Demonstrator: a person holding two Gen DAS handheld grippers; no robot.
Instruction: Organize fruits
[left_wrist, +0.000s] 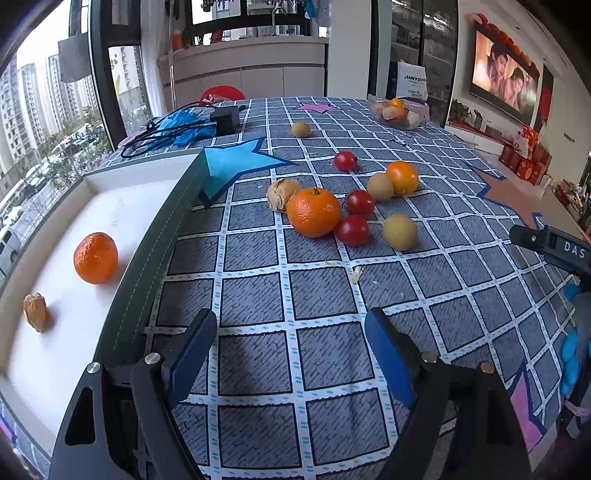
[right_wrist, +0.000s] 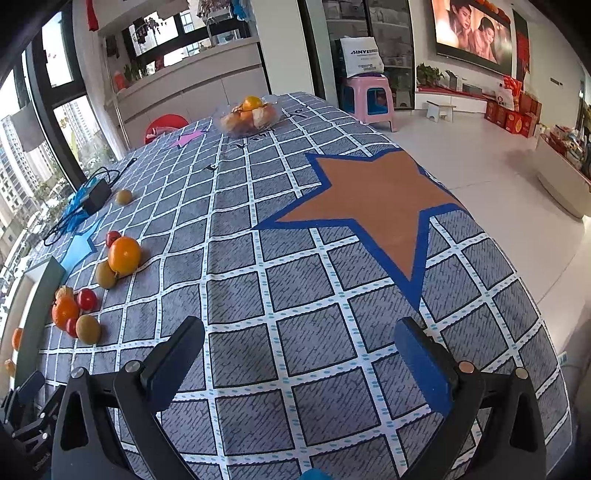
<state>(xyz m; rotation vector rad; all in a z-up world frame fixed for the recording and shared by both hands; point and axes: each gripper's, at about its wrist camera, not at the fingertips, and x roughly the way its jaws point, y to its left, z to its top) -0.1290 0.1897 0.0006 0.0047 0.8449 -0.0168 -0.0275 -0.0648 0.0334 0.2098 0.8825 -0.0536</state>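
A white tray with a green rim (left_wrist: 147, 236) lies at the left and holds an orange (left_wrist: 95, 257) and a brown husked fruit (left_wrist: 36, 312). On the checked cloth lies a cluster: a big orange (left_wrist: 313, 211), a husked fruit (left_wrist: 281, 192), three cherry tomatoes (left_wrist: 352, 229), yellow-green fruits (left_wrist: 400, 232) and a smaller orange (left_wrist: 402, 177). My left gripper (left_wrist: 291, 339) is open and empty, short of the cluster. My right gripper (right_wrist: 299, 354) is open and empty over bare cloth; the cluster (right_wrist: 79, 306) lies to its left.
A clear bowl of fruit (left_wrist: 400, 112) stands at the far end of the table. A black adapter with cable (left_wrist: 225, 120) and blue plastic lie at the far left. A lone yellow-green fruit (left_wrist: 300, 129) sits apart. The table edge drops to the floor at the right (right_wrist: 517, 280).
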